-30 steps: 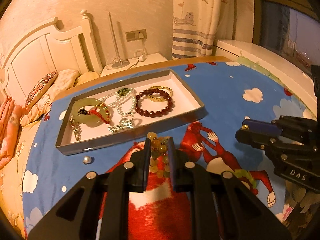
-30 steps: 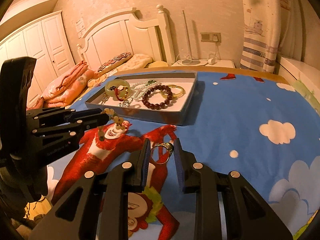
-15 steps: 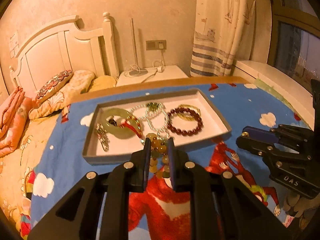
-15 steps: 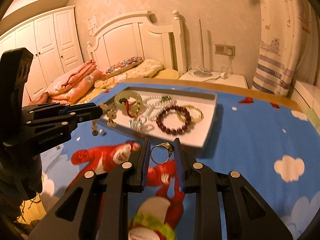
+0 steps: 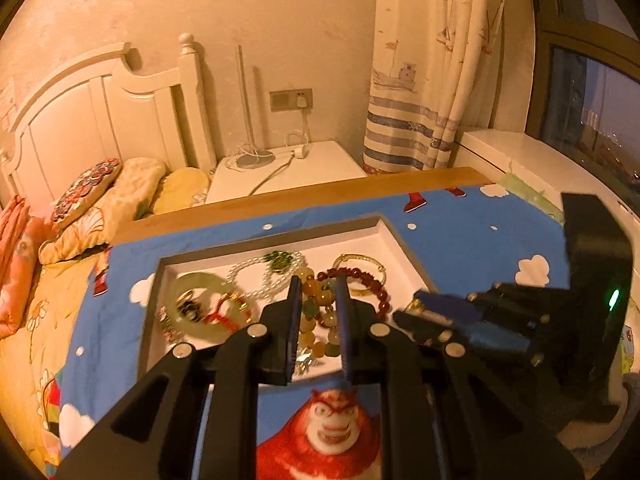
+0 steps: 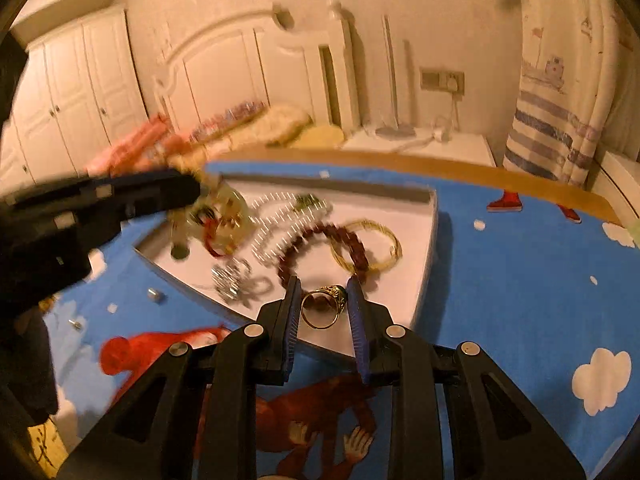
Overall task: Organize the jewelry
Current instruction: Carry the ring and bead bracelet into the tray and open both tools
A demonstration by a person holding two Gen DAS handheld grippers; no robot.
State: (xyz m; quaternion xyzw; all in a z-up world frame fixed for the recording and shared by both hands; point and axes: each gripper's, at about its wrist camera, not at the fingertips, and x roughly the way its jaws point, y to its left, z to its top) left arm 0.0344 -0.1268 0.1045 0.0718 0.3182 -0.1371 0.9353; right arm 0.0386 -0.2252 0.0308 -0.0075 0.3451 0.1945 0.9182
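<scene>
Over the tray [image 5: 404, 240], left hand-held gripper [image 5: 318, 312] pinches the yellow bead bracelet [image 5: 316, 296], right hand-held gripper [image 6: 322, 304] pinches the gold ring [image 6: 324, 306]; I'd lower both onto bare spots before letting go.

One tray [image 5: 404, 240] sits on the bed. In it lie one jade ring [image 5: 200, 300], one pearl necklace [image 5: 256, 276], one dark red bead bracelet [image 6: 320, 248], one gold bangle [image 6: 372, 244] and one silver piece [image 6: 236, 280]. Two grippers are in view: one [image 5: 316, 320] holds one yellow bead bracelet [image 5: 318, 312], the other [image 6: 322, 312] one gold ring [image 6: 324, 306]. Two small loose bits [image 6: 156, 295] lie on the sheet beside the tray's near edge.
</scene>
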